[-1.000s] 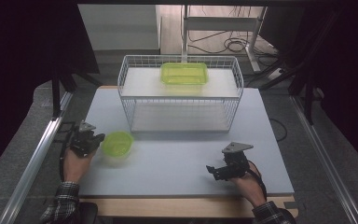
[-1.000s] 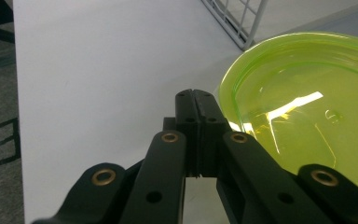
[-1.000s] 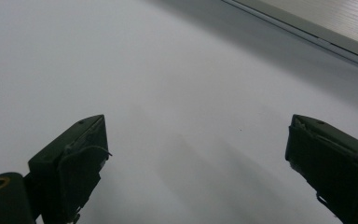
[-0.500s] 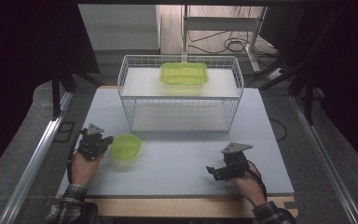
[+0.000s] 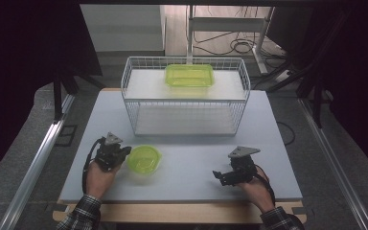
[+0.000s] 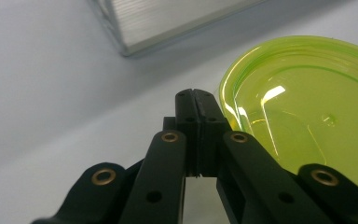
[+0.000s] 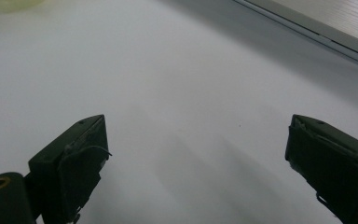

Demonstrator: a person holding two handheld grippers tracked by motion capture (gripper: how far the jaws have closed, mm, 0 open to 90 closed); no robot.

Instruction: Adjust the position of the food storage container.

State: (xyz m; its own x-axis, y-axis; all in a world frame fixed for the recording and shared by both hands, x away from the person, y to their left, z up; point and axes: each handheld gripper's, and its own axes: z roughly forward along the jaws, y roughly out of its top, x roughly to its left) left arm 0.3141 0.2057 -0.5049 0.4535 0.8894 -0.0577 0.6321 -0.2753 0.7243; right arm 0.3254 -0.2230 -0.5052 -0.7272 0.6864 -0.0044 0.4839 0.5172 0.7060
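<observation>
Pale grey and bare for most of its width, the counter (image 5: 196,177) sits in a dim room with dark shapes at both sides, a grey floor around it and a tangle of cables (image 5: 242,47) on the floor beyond the far edge. On the near left part of the counter lies a small round green bowl (image 5: 144,159), translucent, open side up, well back from the near edge. The left gripper (image 5: 120,154) is just beside the bowl's left rim; in the left gripper view its jaws are pressed together with nothing between them, their tips right at the bowl (image 6: 307,126) rim, and whether they touch it I cannot tell. The left hand (image 5: 98,175) comes in from the near edge behind it.

Across the middle and back of the counter stands a white wire basket (image 5: 184,98), and on its raised floor at the far side rests a rectangular green tray (image 5: 189,75). Between the bowl and the basket's front wall runs an open strip of counter, and the whole near middle between the two grippers is free.

On the near right the right gripper (image 5: 219,176) rests low over the counter, well apart from the bowl and pointing left toward it. In the right gripper view its jaws are spread wide over the plain surface, holding nothing
</observation>
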